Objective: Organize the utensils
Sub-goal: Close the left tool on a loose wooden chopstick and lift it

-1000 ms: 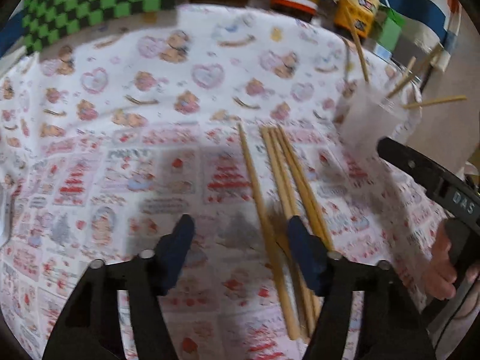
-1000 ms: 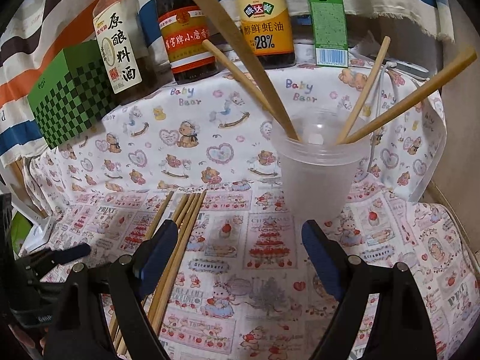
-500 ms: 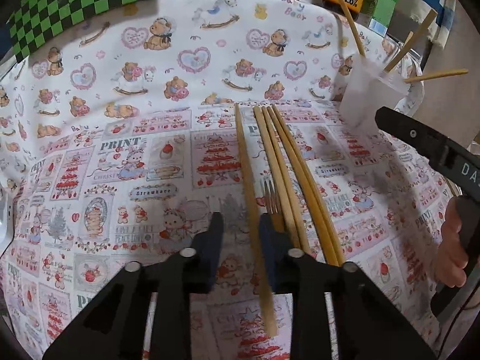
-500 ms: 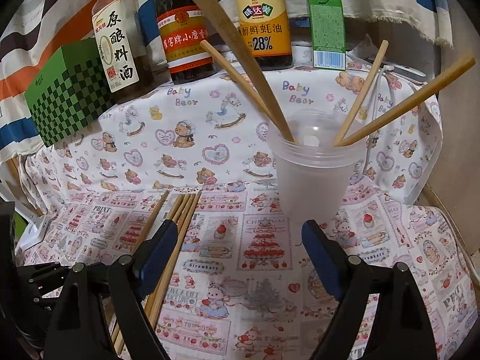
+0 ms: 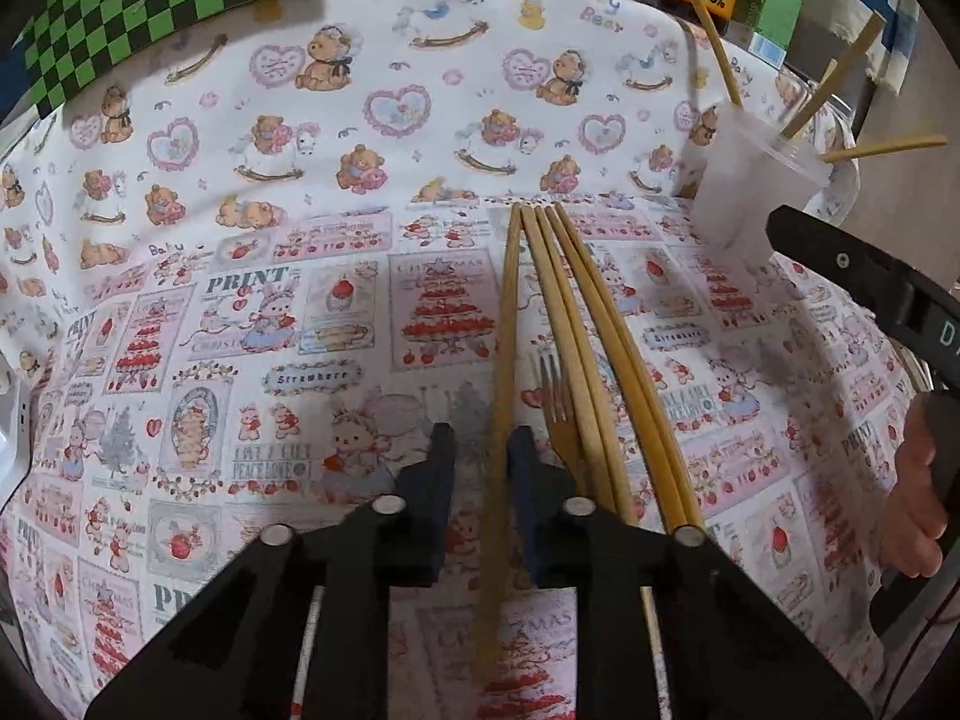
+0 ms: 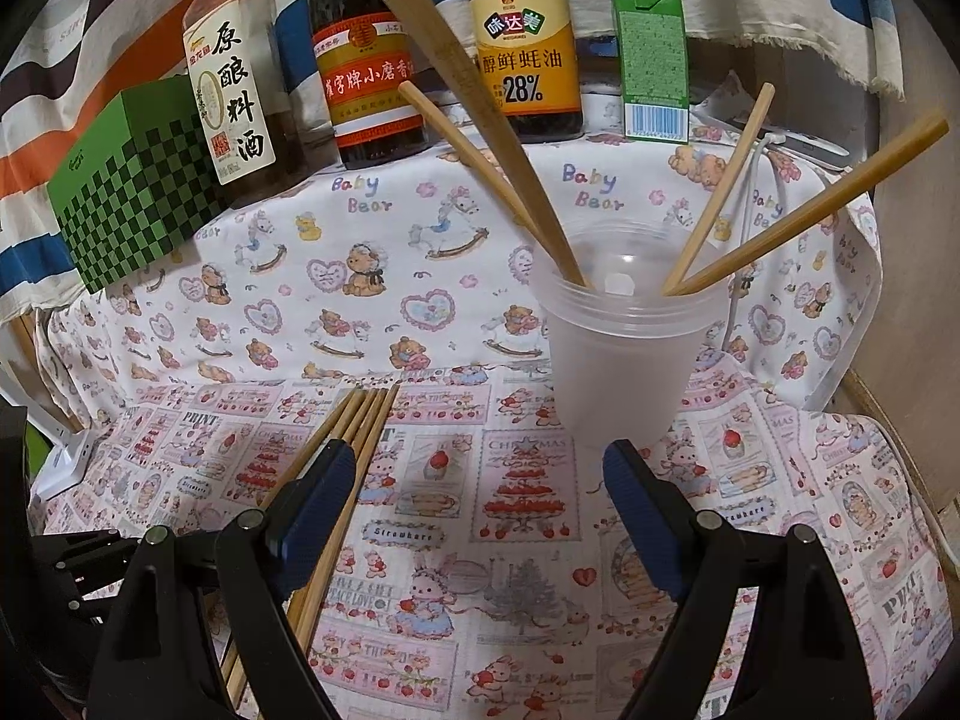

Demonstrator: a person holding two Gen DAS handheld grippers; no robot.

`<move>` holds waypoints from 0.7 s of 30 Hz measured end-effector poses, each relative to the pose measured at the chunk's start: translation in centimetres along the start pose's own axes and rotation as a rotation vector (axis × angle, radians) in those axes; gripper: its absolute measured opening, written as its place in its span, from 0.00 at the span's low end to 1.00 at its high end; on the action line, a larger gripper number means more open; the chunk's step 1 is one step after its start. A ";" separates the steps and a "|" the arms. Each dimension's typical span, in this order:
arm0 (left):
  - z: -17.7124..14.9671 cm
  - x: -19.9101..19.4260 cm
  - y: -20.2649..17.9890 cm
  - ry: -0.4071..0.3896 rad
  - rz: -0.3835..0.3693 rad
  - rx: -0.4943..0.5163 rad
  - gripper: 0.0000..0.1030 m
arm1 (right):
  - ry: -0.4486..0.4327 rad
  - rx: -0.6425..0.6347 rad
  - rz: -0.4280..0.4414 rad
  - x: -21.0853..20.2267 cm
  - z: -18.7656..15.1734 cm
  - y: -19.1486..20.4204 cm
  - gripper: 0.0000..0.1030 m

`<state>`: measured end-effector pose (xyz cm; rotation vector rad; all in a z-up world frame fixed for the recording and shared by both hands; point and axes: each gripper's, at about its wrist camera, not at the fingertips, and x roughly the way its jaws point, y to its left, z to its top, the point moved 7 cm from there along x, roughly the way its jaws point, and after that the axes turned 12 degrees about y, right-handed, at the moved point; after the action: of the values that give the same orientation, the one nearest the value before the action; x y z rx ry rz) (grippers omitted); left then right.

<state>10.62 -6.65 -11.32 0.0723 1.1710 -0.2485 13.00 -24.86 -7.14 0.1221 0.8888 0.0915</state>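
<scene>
So the left gripper (image 5: 480,450) has just been closing its jaws and now it's pinched onto the leftmost wooden stick (image 5: 503,360) of the bunch lying on the teddy-bear cloth (image 5: 300,180). The stick sits right between the pads and the gap looks fully taken up. The other sticks (image 5: 600,348) and a small wooden fork (image 5: 558,408) lie just beside it at about 3 o'clock of the grip, fanning toward the far end at 12 o'clock. The target looks like the frosted plastic cup (image 6: 624,348), which already holds four sticks leaning out over its rim; in the left wrist view it's up at 2 o'clock. The right gripper (image 6: 480,504) hangs with its jaws wide apart and nothing between them, with the cup dead ahead at 12. To do this lift well, the person should probably come straight up first so the held stick doesn't drag the neighbours or the fork. The grip is nearer the close end, so the long far end may droop or swing. Then tip it point-down and aim for the open middle of the cup, clear of the leaning sticks.
</scene>
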 end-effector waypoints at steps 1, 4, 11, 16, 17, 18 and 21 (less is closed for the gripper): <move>0.0 -0.1 0.1 -0.001 -0.007 -0.007 0.07 | -0.001 -0.001 -0.001 0.0 0.0 0.0 0.84; 0.4 -1.5 0.9 -0.077 0.011 -0.052 0.06 | -0.004 -0.003 -0.003 -0.1 0.0 0.1 0.84; 1.3 -8.5 3.0 -0.352 -0.055 -0.129 0.06 | 0.019 -0.034 0.042 -0.3 -0.2 1.1 0.84; 1.7 -11.2 3.4 -0.472 0.045 -0.103 0.06 | 0.085 -0.115 0.107 0.2 -1.1 3.0 0.83; 1.7 -11.4 3.6 -0.480 0.049 -0.104 0.06 | 0.108 -0.137 0.118 0.4 -1.4 3.5 0.77; 1.5 -11.5 3.7 -0.480 0.038 -0.107 0.06 | 0.122 -0.149 0.117 0.5 -1.6 3.7 0.72; 1.6 -11.6 3.9 -0.487 0.031 -0.115 0.06 | 0.196 -0.186 0.111 1.4 -2.6 4.6 0.60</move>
<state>8.71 -1.32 -0.39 -0.0691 0.6965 -0.1579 11.72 -19.92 -9.18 -0.0118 1.0640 0.2925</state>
